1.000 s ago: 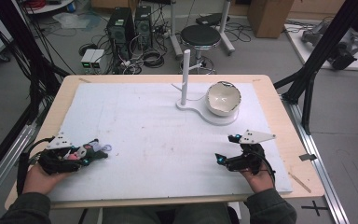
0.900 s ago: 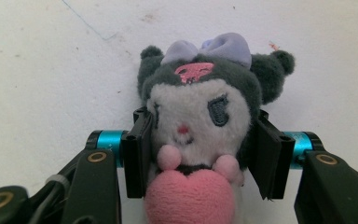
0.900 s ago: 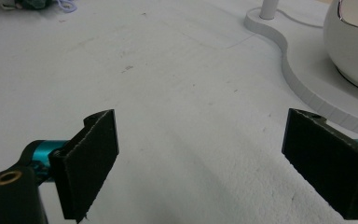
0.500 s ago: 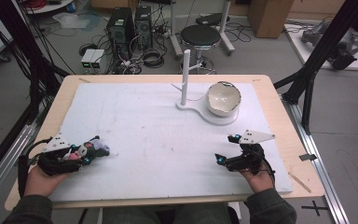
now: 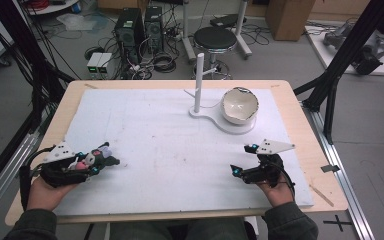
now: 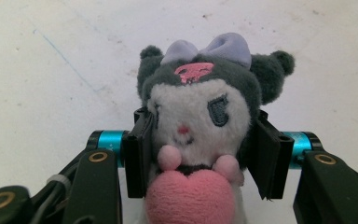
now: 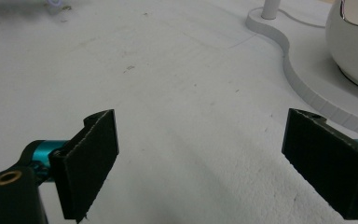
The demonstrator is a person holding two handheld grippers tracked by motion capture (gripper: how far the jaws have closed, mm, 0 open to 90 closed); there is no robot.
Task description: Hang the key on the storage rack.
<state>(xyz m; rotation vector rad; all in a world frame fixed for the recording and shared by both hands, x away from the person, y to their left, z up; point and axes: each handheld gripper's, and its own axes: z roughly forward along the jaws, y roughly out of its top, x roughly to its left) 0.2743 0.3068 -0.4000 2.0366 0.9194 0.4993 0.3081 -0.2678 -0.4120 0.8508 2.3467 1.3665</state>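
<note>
At about eight o'clock on the white foam mat [image 5: 180,150], the left gripper [image 6: 200,154] has its jaws pressed onto the cheeks of the one small grey-and-white plush doll with a lilac bow and pink heart [image 6: 198,112]. The soft stuffing may give, so the doll could slip out or sag if lifted quickly. At four o'clock the right gripper [image 7: 214,158] sits wide open, holding nothing. Farther off, near one o'clock, stands one white stand with an upright post [image 5: 200,80] bearing one cracked-egg-shaped white bowl [image 5: 239,106]; a careless swing could knock it.
</note>
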